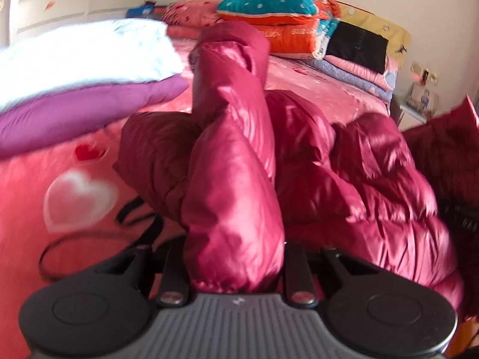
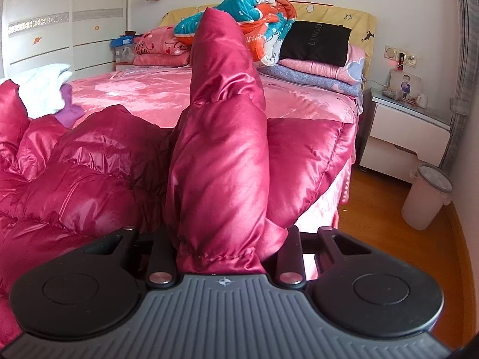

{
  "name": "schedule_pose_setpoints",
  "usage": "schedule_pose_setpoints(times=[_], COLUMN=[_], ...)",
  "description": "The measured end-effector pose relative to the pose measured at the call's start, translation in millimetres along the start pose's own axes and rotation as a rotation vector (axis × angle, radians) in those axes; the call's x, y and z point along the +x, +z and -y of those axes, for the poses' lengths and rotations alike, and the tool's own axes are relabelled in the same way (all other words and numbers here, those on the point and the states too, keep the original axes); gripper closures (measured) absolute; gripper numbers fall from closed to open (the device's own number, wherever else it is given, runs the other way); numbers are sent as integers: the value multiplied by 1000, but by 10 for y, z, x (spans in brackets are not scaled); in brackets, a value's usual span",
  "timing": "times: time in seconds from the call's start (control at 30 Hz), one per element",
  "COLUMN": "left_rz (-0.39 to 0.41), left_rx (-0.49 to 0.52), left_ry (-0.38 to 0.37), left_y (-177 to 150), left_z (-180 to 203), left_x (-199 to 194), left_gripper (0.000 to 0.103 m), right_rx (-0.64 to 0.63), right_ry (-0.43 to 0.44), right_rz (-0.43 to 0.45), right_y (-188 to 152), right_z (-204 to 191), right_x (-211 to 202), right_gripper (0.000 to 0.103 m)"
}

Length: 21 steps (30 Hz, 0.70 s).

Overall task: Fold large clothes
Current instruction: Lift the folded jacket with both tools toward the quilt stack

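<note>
A shiny magenta puffer jacket (image 1: 344,164) lies rumpled on the pink heart-print bed cover (image 1: 60,239). In the left wrist view one sleeve (image 1: 236,194) runs up between the fingers of my left gripper (image 1: 230,89), cuff at the base, and the gripper is shut on it. The fingers are mostly hidden by the fabric. In the right wrist view the jacket (image 2: 89,164) spreads to the left, and its other sleeve (image 2: 221,179) stands up inside my right gripper (image 2: 224,89), which is shut on it near the bed's edge (image 2: 344,137).
White and purple bedding (image 1: 74,74) lies at the left. Folded blankets and pillows (image 2: 269,21) are stacked at the headboard. A white nightstand (image 2: 404,137) and a pale bin (image 2: 425,200) stand on the wood floor to the right, and a wardrobe (image 2: 60,24) at the back left.
</note>
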<state>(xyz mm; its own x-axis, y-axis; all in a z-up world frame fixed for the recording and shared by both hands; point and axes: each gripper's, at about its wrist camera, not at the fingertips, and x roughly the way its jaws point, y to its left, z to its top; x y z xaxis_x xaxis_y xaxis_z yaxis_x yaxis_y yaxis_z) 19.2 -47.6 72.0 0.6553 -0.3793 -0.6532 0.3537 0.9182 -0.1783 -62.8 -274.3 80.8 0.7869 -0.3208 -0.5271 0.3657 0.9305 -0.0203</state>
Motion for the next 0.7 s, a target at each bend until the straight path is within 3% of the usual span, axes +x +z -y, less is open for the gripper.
schedule_pose_setpoints(times=[0.3,0.7], left_rz=[1,131], left_rx=[-68,-123], left_ry=[-7,-23], left_y=[-330,-367], left_z=[-282,-461], left_x=[-653,-1455], left_gripper=[82,82], right_rx=[-105,-259], right_ry=[-1,-44], right_rz=[31,222], right_y=[-178,-64], right_z=[-296,-535], right_x=[-467,-1144], right_gripper=[70,72])
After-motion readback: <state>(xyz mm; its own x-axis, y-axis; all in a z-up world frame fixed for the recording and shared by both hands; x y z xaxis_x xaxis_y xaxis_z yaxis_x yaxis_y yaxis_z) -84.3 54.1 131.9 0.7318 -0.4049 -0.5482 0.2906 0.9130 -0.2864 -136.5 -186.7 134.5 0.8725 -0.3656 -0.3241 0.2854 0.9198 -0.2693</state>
